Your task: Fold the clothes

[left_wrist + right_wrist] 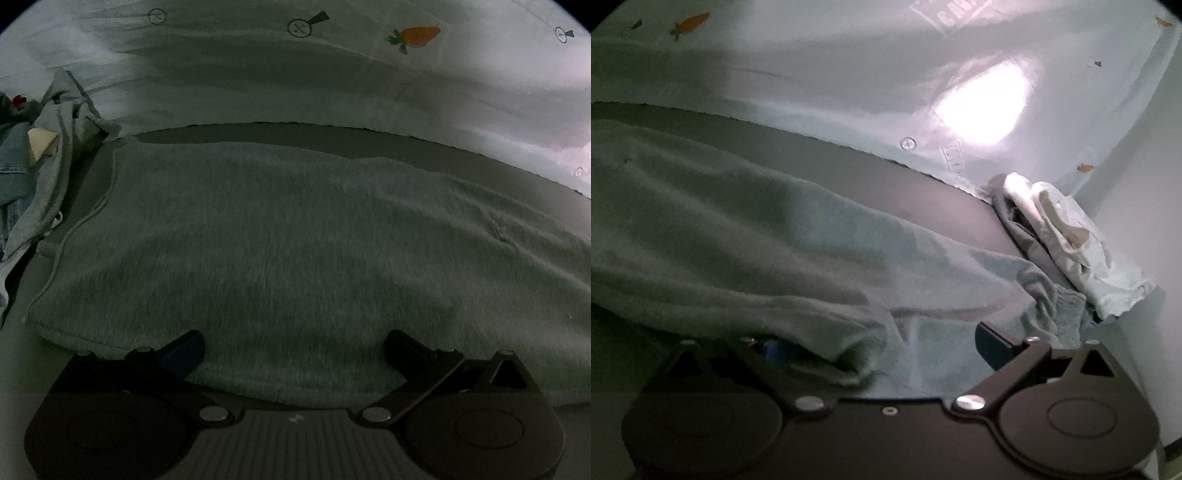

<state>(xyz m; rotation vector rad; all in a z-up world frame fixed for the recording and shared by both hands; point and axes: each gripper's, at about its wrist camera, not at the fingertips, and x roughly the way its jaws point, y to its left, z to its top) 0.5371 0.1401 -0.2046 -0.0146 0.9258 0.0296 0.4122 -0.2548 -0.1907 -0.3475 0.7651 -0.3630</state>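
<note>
A pale sheet printed with carrots [419,37] is hanging behind everything, catching a bright patch of light in the right wrist view. In front of it the dark counter [295,134] is carrying a grey sweatshirt [277,240], which is lying spread flat and taking up most of the surface. At the sweatshirt's left edge a heap of clothes [44,155] is sitting, grey fabric over blue denim. Beyond the sweatshirt's right end, where its ribbed cuff [1060,310] is bunching, a smaller crumpled pile of pale garments [1067,236] is resting against the sheet. The left gripper [293,347] is hovering at the sweatshirt's near hem with its fingers spread wide, nothing between them. The right gripper [879,350] is sitting low at the sweatshirt's near edge, fingers [995,345] also parted, with a fold of the grey fabric draping over the left one.
</note>
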